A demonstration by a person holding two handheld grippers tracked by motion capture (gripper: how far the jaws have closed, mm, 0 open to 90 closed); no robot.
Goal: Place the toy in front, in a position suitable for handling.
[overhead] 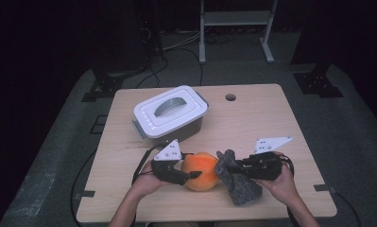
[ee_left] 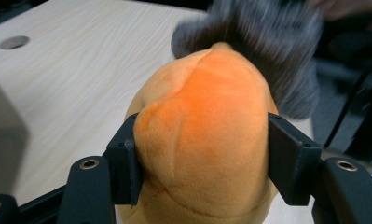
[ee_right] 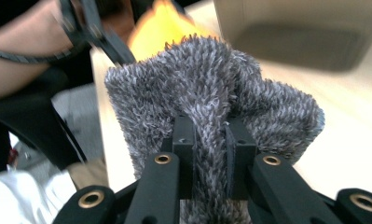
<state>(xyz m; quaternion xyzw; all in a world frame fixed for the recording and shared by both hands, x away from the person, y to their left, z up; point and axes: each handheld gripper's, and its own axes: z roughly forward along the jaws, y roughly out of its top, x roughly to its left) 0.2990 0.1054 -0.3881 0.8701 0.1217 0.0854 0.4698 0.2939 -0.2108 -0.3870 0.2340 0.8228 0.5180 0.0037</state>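
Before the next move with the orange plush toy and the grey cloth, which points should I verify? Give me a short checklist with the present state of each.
1. Left claw grips the orange plush toy: ok, both jaws press into its sides.
2. Right claw grips the grey cloth: ok, a fold is pinched between the jaws.
3. Cloth reaches the toy: ok, in the high view the cloth touches the toy.
4. Toy rests on the table: cannot tell, its underside is hidden.
5. White lidded box is apart from the work: ok, it stands behind the toy, lid on.
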